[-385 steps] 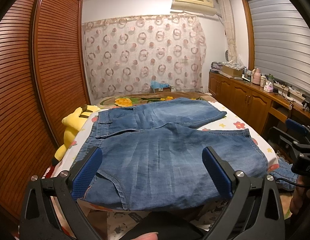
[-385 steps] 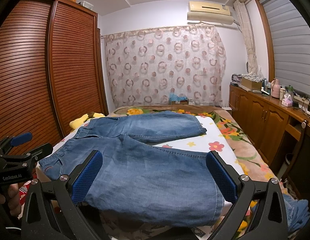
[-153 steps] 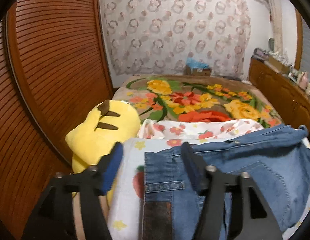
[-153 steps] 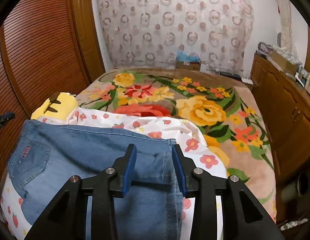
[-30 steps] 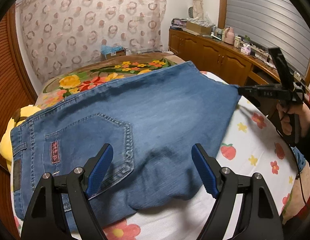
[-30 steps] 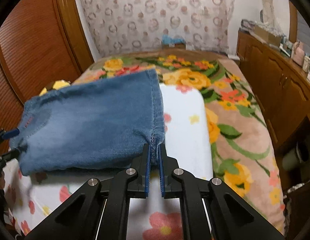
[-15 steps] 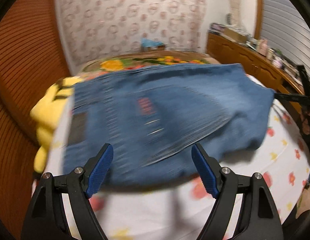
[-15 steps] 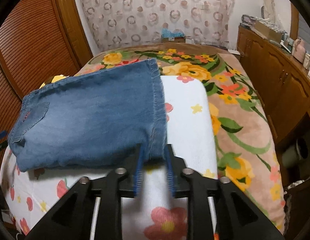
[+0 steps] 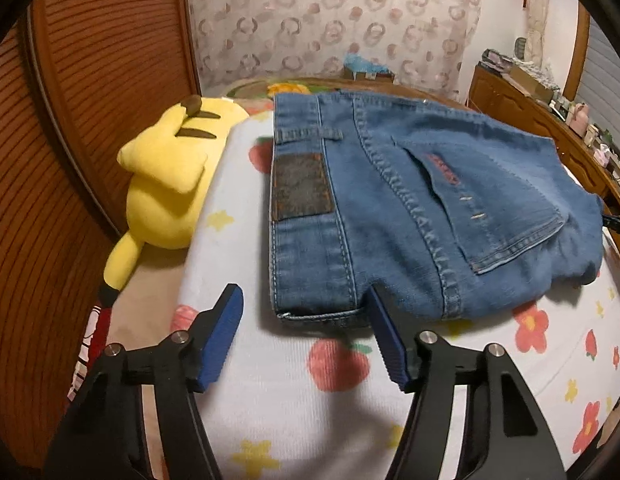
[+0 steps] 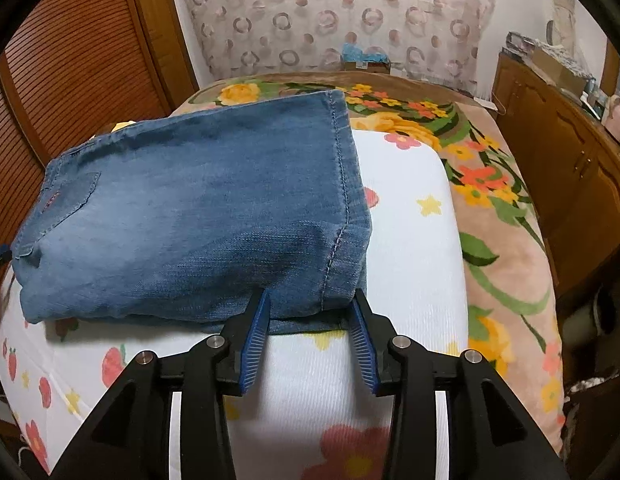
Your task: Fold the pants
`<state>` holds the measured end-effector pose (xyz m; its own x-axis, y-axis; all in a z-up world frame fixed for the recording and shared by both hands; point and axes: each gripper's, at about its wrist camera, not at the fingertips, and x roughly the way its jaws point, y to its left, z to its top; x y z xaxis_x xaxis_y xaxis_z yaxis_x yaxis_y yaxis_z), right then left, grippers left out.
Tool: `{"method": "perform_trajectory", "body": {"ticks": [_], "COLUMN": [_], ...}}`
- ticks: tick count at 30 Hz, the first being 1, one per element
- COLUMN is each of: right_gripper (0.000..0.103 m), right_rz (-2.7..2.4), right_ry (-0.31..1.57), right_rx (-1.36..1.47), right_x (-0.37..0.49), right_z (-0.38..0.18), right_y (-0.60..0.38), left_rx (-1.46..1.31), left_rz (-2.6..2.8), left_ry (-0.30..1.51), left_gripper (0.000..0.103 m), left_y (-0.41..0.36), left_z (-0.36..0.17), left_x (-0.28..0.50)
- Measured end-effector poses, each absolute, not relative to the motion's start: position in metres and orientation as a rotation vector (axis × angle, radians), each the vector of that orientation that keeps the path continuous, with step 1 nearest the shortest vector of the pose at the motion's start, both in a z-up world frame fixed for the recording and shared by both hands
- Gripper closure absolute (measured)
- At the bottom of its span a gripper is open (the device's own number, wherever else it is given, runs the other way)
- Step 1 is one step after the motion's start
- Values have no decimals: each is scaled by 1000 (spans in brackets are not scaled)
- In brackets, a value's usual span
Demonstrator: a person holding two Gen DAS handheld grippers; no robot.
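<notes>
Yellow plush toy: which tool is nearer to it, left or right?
Left. The left tool sits at the waistband end beside the plush toy; the right tool is at the jeans' hem end.

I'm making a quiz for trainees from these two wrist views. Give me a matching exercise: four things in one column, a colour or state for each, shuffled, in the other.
Things:
1. jeans
2. plush toy
3. waistband patch
4. right gripper

Descriptions:
A. yellow, lying beside the wardrobe doors
B. dark rectangle
C. blue denim, folded on the flowered sheet
D. jaws just opened, hem corner loose between them

Pairs: 1-C, 2-A, 3-B, 4-D
</notes>
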<state>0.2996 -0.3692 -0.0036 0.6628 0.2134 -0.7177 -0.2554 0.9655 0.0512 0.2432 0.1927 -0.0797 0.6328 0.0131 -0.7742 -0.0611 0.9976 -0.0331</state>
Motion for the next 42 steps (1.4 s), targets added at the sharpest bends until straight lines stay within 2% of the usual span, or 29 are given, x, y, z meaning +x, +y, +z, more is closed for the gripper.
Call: {"method": "perform_trajectory", "body": {"ticks": [3, 5, 7, 9, 10, 13, 14, 15, 31, 36, 42], "right_gripper": [61, 60, 60, 60, 60, 78, 85, 86, 88, 88, 88], "right_rz": [237, 234, 241, 243, 245, 262, 278, 290, 271, 274, 272], "right_ry": [790, 791, 790, 784, 784, 776, 775, 773, 581, 621, 745], "right_rx": [-78, -68, -78, -91, -91, -96, -95, -88, -80, -83, -45], "right_x": [298, 299, 298, 297, 296, 295, 295, 295, 247, 226, 221], "right_z": [-3, -5, -7, -7, -7, -7, -6, -6, 51, 34, -13], "right_y": [-370, -372, -373, -373, -373, -375, -376, -377, -386, -387, -389], "left_rx": [-65, -78, -85, -76, -70, -58, -55, -51, -67, -63, -69], "left_rz": [37, 24, 6, -4, -8, -18, -14, -7, 73, 86, 76], "left_ry": [889, 887, 886, 887, 884, 871, 867, 860, 690, 736, 797], "left_gripper": [40, 46, 60, 66, 74, 90, 92, 99, 100, 100, 100], "left_y": [195, 195, 194, 191, 190, 186, 185, 185, 208, 215, 208], "left_z": [-84, -84, -84, -83, -82, -75, -73, -71, -10, -25, -53], "left_x": [246, 248, 249, 250, 250, 249, 249, 249, 226, 220, 209]}}
